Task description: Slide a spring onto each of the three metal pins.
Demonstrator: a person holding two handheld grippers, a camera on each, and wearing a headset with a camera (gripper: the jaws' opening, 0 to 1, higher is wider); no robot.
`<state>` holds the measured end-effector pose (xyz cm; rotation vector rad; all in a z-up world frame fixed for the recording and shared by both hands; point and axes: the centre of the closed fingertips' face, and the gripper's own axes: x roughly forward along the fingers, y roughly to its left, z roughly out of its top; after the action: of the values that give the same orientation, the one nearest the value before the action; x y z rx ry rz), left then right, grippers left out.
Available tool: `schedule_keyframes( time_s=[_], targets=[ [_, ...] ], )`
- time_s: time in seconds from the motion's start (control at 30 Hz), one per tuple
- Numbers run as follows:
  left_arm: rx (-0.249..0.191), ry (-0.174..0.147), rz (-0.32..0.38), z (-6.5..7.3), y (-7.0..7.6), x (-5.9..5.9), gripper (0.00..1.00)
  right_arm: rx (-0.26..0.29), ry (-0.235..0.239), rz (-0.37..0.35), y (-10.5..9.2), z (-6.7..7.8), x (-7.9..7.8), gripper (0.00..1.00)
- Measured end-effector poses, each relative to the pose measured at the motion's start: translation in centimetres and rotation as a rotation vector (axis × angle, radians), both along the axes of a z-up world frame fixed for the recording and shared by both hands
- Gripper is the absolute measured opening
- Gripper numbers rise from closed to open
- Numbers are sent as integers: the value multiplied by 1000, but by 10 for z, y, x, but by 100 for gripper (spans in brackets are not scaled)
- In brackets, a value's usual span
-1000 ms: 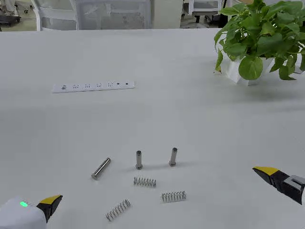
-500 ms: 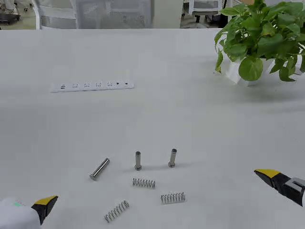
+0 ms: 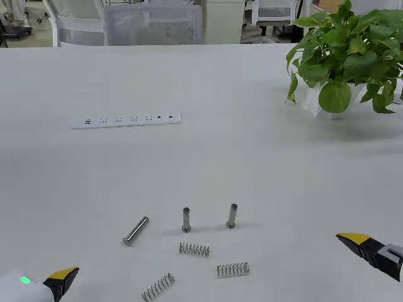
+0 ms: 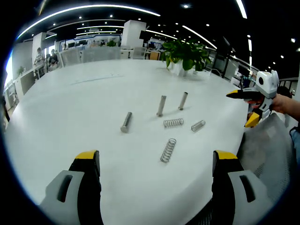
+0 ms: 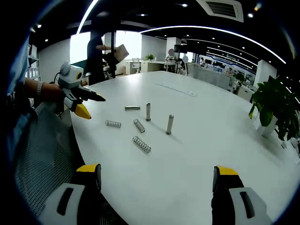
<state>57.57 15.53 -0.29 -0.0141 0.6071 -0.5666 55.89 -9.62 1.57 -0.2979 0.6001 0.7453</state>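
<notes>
Three metal pins are on the white table (image 3: pixel 252 151): one lies flat (image 3: pixel 135 230), two stand upright (image 3: pixel 186 219) (image 3: pixel 232 215). Three loose springs lie just in front of them (image 3: pixel 194 250) (image 3: pixel 233 270) (image 3: pixel 158 287). My left gripper (image 3: pixel 63 277) hovers at the near left edge, open and empty, a short way from the nearest spring (image 4: pixel 168 150). My right gripper (image 3: pixel 362 242) hangs at the near right, open and empty, well apart from the pins (image 5: pixel 148 112) (image 5: pixel 170 124) and springs (image 5: pixel 141 144). Each gripper shows in the other's view: the right gripper (image 4: pixel 253 101) and the left gripper (image 5: pixel 79 101).
A white power strip (image 3: pixel 126 119) lies at the middle left. A potted green plant (image 3: pixel 343 50) stands at the far right. Chairs (image 3: pixel 151 22) line the table's far edge. A person (image 5: pixel 101 51) stands beyond the table in the right gripper view.
The head camera has tilted, so the whole scene sits a little lower. The left gripper has drawn back slightly toward the near edge. Pins and springs have not moved.
</notes>
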Motion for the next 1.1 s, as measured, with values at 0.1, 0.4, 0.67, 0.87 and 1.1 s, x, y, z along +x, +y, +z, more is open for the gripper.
schedule_keyframes(
  time_s=[0.1, 0.4, 0.67, 0.87, 1.1],
  targets=[
    [-2, -1, 3, 1, -1, 1, 99, -8, 0, 4, 0, -1, 1, 99],
    [-10, -4, 4, 1, -3, 4, 99, -10, -1, 13, 1, 0, 3, 99],
    [26, -16, -22, 4, 1, 18, 99, -8, -2, 16, 3, -1, 2, 99],
    [68, -5, -58, 5, 6, 29, 99, 0, -4, 16, 7, -1, 2, 99],
    [81, 29, -83, -1, 9, 41, 99, 2, -17, 29, 16, 3, 6, 99]
  ],
)
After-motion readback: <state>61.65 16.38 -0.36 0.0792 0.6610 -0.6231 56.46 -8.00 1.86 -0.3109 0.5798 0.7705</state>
